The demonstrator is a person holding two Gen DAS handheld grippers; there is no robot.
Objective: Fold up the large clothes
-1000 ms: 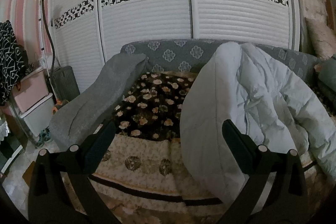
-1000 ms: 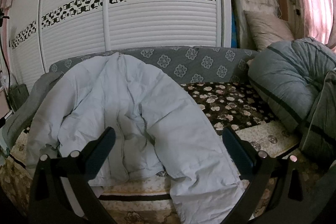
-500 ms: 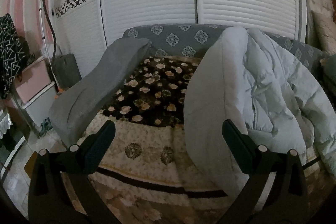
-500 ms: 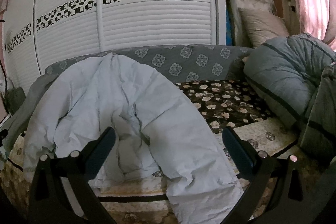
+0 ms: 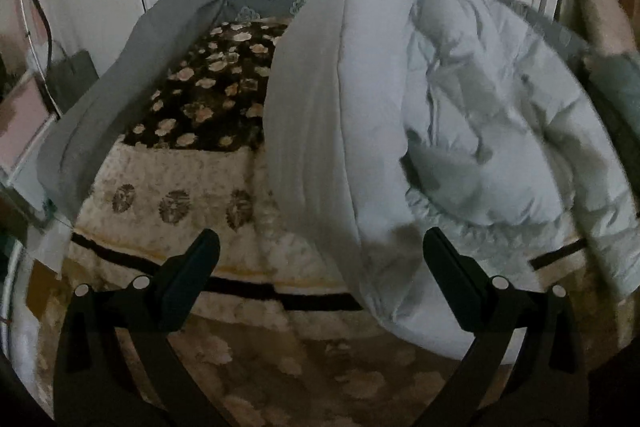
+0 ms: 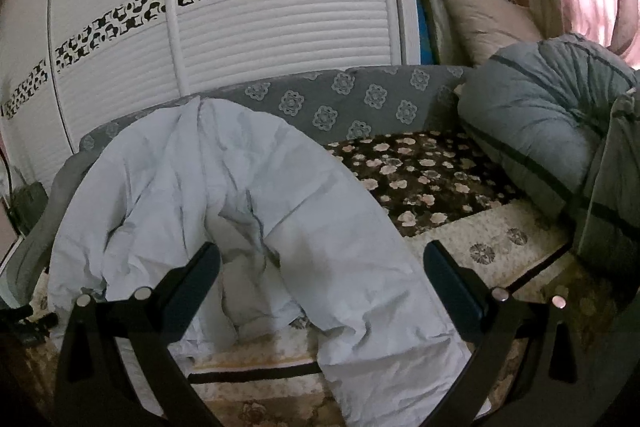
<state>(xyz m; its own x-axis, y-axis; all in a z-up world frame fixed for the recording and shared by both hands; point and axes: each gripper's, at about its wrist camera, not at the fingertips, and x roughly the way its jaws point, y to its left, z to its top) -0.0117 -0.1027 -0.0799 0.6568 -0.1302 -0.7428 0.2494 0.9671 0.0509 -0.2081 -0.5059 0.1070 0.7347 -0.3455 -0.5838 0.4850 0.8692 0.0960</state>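
Note:
A large pale blue padded jacket point(image 5: 440, 115) lies crumpled on the bed, its sleeves hanging toward the front edge; it also shows in the right wrist view point(image 6: 240, 207). My left gripper point(image 5: 320, 267) is open and empty, just before the jacket's left sleeve end point(image 5: 384, 291). My right gripper point(image 6: 320, 279) is open and empty, hovering before the jacket's right sleeve point(image 6: 380, 307). Neither touches the cloth.
The bed has a flowered blanket point(image 5: 208, 95) and a beige patterned cover point(image 5: 180, 195). A grey garment point(image 5: 120, 87) drapes at the left. A rolled grey quilt point(image 6: 552, 123) lies at the right. White wardrobe doors point(image 6: 240, 27) stand behind.
My left gripper has moved forward and tilted down, closer to the jacket's left sleeve. My right gripper has shifted slightly closer. Both stayed open.

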